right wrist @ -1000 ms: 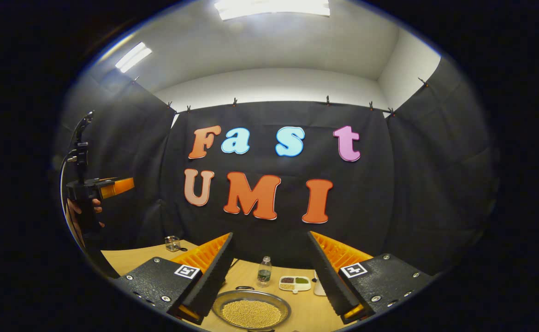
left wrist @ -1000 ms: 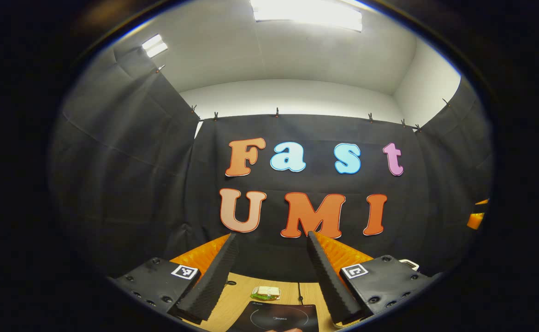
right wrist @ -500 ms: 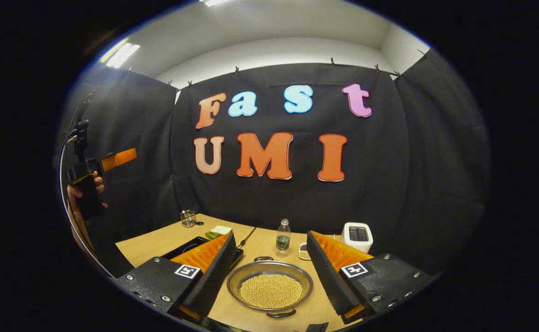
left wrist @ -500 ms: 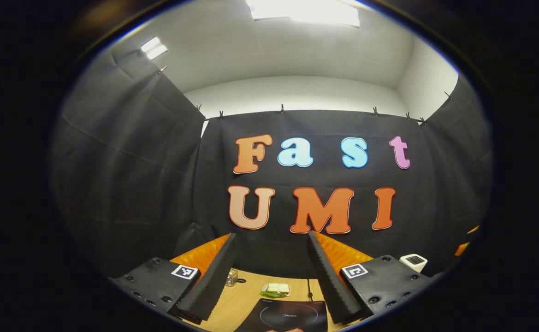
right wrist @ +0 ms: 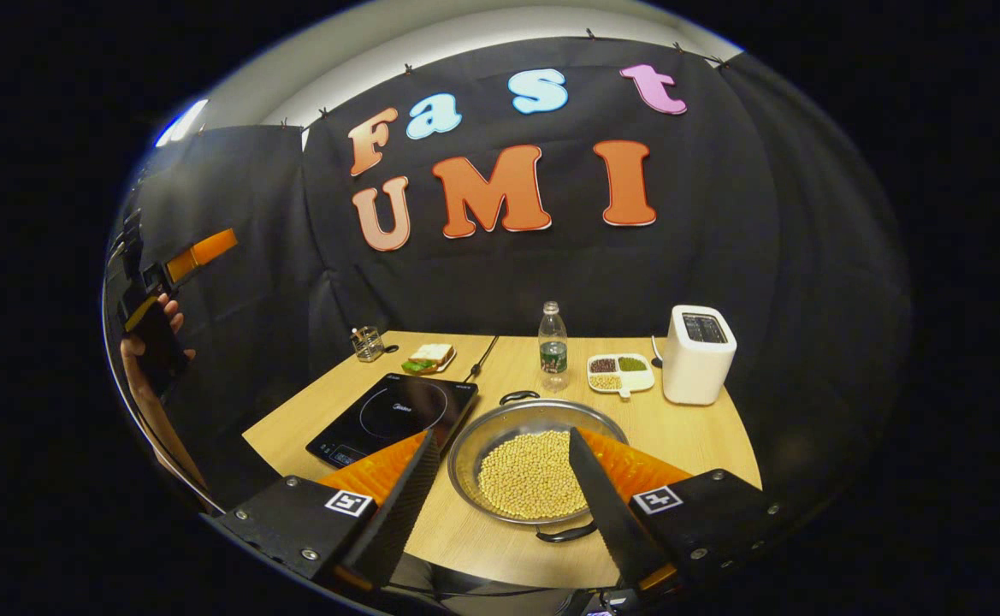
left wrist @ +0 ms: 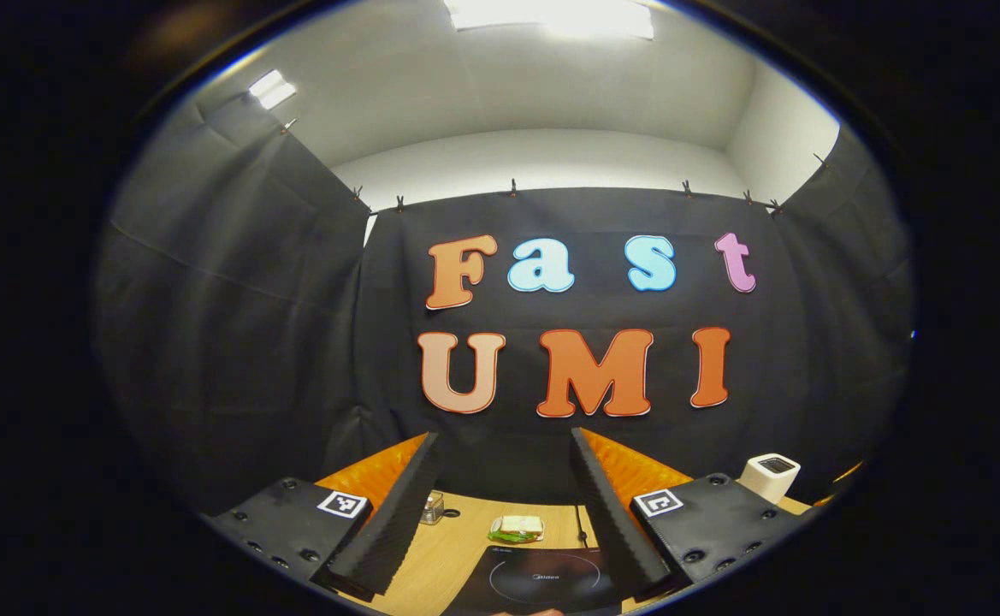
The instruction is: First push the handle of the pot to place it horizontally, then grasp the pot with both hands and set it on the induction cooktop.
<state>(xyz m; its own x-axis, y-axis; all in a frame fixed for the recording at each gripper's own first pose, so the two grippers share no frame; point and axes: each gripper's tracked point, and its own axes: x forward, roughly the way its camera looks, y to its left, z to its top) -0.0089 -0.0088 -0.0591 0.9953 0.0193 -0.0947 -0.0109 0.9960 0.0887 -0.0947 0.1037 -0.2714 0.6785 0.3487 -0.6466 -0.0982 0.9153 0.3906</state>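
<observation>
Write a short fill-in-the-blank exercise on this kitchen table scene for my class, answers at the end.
1. The pot holds yellow ____.
2. The cooktop lies to the ____ of the pot in the right gripper view.
3. The white toaster stands beside a divided ____.
4. The right gripper has its fingers ____, holding nothing.

Answers: beans; left; dish; open

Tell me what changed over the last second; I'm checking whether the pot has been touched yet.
The right gripper tipped down toward the table, bringing the pot, induction cooktop and toaster into fuller sight. The left gripper shifted only slightly. Nothing was grasped; both stayed open, and the pot has not moved on the table.
</observation>
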